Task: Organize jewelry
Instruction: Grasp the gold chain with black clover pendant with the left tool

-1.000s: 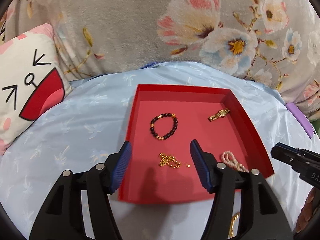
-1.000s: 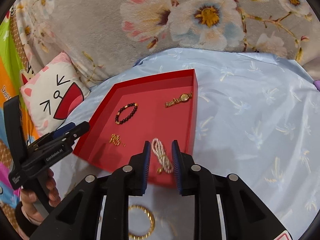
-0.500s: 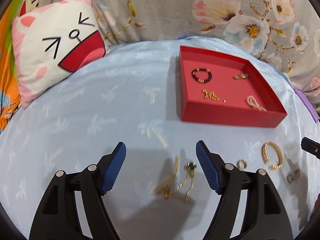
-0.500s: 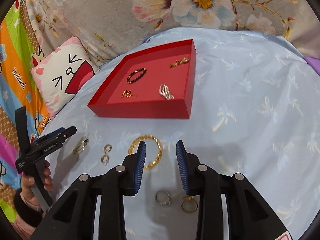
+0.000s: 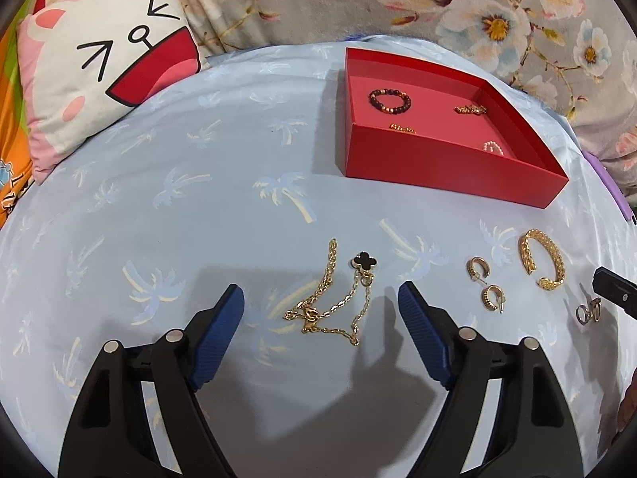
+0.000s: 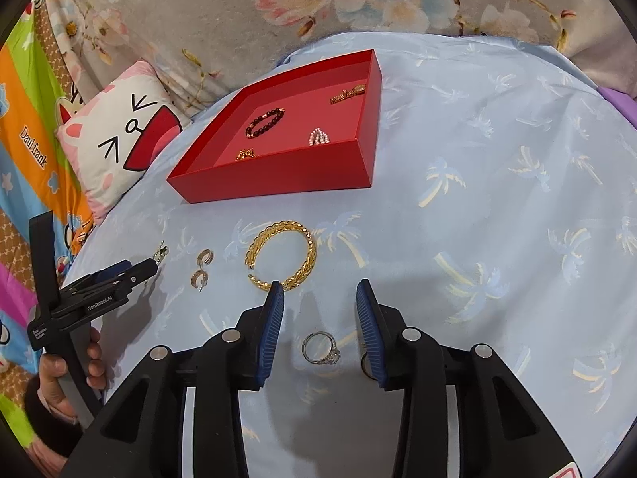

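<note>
1. Here, I have both tools over a pale blue cloth (image 5: pixel 167 207) printed with palm trees; it fills the middle of both views and bulges up like a padded surface.
2. Behind it, across the top of each frame, hangs a grey fabric with large flowers (image 6: pixel 278 8), and a cat-face cushion (image 5: pixel 99 67) leans at the upper left of the left view.
3. At the far left of the right view I see a striped, brightly coloured cartoon print (image 6: pixel 24 127).
4. My left gripper (image 5: pixel 320 318) stands wide apart and holds nothing; a gold chain necklace with a black clover charm (image 5: pixel 338 298) lies on the cloth between its blue pads, touching neither.
5. My right gripper (image 6: pixel 320 306) is likewise spread and empty; a silver ring with a stone (image 6: pixel 320 348) lies on the cloth between its fingers, and a second ring (image 6: pixel 364 362) peeks out beside the right pad.
6. The red tray (image 6: pixel 278 179) sits on the cloth in the upper middle, well beyond both tools.
7. Inside it are a dark bead bracelet (image 6: pixel 264 121), a gold watch (image 6: pixel 347 95), a pearl piece (image 6: pixel 318 137) and a small gold chain piece (image 6: pixel 245 154), all apart from one another.
8. Between tray and tools, loose on the cloth, lie an open gold bangle (image 6: pixel 282 257) and two small hoop earrings (image 6: pixel 201 267).
9. The bangle's near edge sits just beside my right tool's left pad.
</note>
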A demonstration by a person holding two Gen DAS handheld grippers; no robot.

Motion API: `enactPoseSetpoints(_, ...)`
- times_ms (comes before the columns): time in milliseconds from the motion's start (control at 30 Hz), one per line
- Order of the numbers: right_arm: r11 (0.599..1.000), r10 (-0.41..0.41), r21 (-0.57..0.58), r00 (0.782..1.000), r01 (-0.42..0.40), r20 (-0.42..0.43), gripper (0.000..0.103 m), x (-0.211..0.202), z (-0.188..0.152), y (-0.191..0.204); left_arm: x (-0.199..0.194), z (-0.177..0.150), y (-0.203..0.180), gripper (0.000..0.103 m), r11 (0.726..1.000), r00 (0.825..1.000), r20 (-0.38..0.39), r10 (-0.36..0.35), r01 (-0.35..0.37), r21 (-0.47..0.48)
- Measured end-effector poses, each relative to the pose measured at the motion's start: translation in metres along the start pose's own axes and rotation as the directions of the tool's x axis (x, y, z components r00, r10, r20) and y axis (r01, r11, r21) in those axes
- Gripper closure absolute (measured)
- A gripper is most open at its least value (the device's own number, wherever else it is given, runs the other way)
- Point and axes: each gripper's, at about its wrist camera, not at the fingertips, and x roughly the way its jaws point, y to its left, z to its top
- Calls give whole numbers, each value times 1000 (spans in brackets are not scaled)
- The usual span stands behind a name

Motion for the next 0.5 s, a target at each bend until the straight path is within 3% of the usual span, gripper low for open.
enactPoseSetpoints(100,1000,-2,4,1000,3,-5,59,3,-1,1,1,-1,-2,29,1000,1000,-3,8,-8,7)
enactPoseSetpoints(333,1000,3,-5,1000,-3,-17,58,8,-3,7,10,8,-15,30,999,1000,-14,28,-27,43)
enactPoseSetpoints(500,1000,-1,-8,1000,1,-19,57,9,-4,8,13,13,-28,60,995,999,-4,35,-35,94)
